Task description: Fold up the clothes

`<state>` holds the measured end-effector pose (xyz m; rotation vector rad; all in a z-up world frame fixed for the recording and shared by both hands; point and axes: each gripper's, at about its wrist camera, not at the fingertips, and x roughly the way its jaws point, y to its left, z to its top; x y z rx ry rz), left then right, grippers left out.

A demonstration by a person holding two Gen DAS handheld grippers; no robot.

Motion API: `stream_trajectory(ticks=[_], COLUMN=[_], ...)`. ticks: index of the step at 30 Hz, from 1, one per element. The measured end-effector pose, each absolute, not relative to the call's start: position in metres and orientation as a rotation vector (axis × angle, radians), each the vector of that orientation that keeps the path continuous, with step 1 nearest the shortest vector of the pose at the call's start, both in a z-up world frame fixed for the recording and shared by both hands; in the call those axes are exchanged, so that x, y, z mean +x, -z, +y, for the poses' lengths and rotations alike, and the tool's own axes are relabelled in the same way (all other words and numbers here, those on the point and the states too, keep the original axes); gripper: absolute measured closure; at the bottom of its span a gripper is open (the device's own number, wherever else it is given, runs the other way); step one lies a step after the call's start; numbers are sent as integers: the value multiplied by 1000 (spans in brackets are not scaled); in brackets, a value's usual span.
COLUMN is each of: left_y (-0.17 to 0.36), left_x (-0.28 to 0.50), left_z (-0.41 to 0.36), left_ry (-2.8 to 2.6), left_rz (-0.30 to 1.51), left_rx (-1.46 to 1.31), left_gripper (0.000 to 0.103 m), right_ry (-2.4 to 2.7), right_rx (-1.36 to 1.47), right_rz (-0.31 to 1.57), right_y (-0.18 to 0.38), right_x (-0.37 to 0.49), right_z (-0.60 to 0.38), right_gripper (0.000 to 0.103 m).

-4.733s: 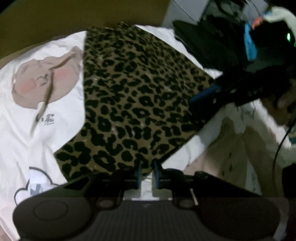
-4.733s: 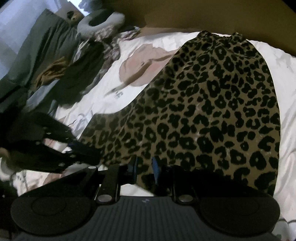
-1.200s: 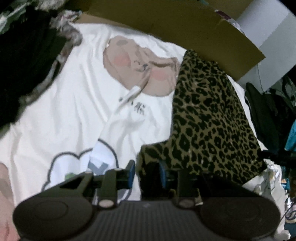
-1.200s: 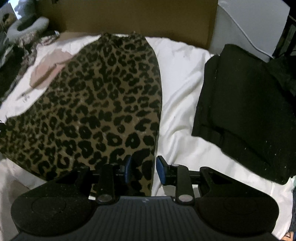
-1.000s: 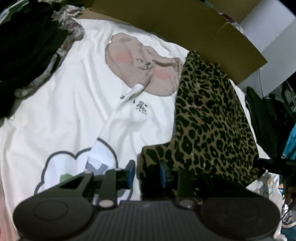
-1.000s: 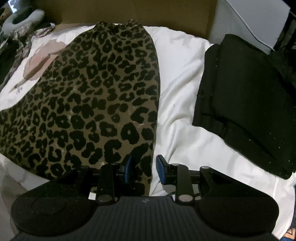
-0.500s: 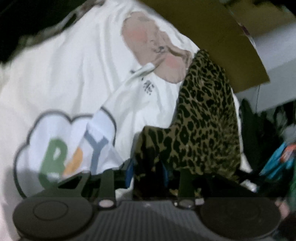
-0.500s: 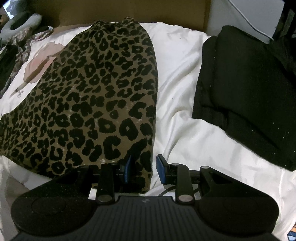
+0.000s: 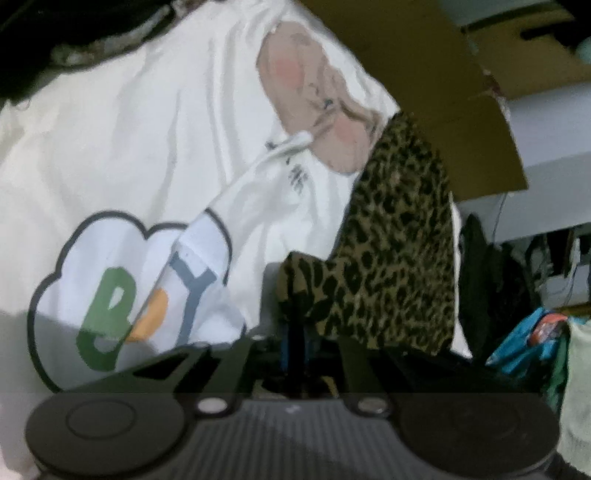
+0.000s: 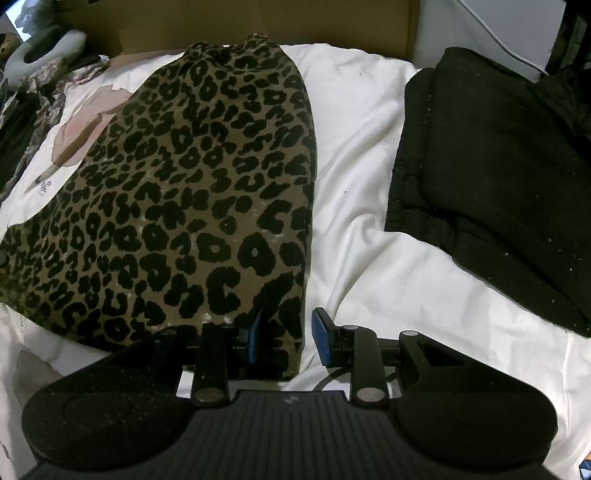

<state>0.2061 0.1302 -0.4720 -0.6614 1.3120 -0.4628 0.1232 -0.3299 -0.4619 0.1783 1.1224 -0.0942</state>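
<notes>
R gripper (image 10: pixel 284 338) sits at 6 o'clock in the right wrist view, jaws parted w/ a clear gap, straddling the near R corner of the leopard-print garment (image 10: pixel 192 192); the cloth fills the gap but the pads don't look pressed onto it, so I read it as open around the hem, not clamped. L gripper (image 9: pixel 293 345), also 6 o'clock in the left wrist view, has its blue pads drawn nearly together on the near L corner of the same garment (image 9: pixel 391 266); that corner looks bunched and lifted off the bed, so a pinch is likely, tho the frame is blurred. The garment runs from 6 toward 12 o'clock on the white printed bed cover (image 10: pixel 362 184), lying as one flat tapered panel, narrow gathered end far away by the cardboard (image 10: pixel 229 22). No cross fold shows. Whether it's already doubled lengthwise, can't tell; the straight clean R edge would fit that or just a side seam. So progress, as a judgement: spread and smooth, near hem in hand on the L, at most a lengthwise fold made; bringing near end toward far end appears left. At 2 o'clock, apart from it, a black garment (image 10: pixel 498 166) lies folded. More dark clothes heap at 10 o'clock (image 10: pixel 22 122), unsorted.
</notes>
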Motion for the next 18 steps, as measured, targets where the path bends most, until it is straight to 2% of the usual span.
stream_trajectory(ticks=[2,9,11,15,16,17,18], left_y=[478,500,502,502,502,502,501], left_x=[206,209,209,207,207,207,206], left_z=[132,144,143,129,126,125,124], left_ry=[461,526,541,602,611,612,610], left_rz=[1325,1325,1330,1354,1357,1356,1354], left_rx=[-683,-785,-794,-780,-768,-757,-747], left_gripper=[73,72,75,76,78,86,90], right_ry=[94,81,78,74,73,72,71], right_rx=[180,177,184,206,211,217,224], right_rz=[1122,1121,1118,1110,1108,1106,1104], right_y=[462,463,463,462,462,462,462], right_x=[123,122,121,119,119,118,118], right_z=[-330,-331,-332,-335,-335,-336,-337], right_gripper=[67,67,67,67,67,67,67])
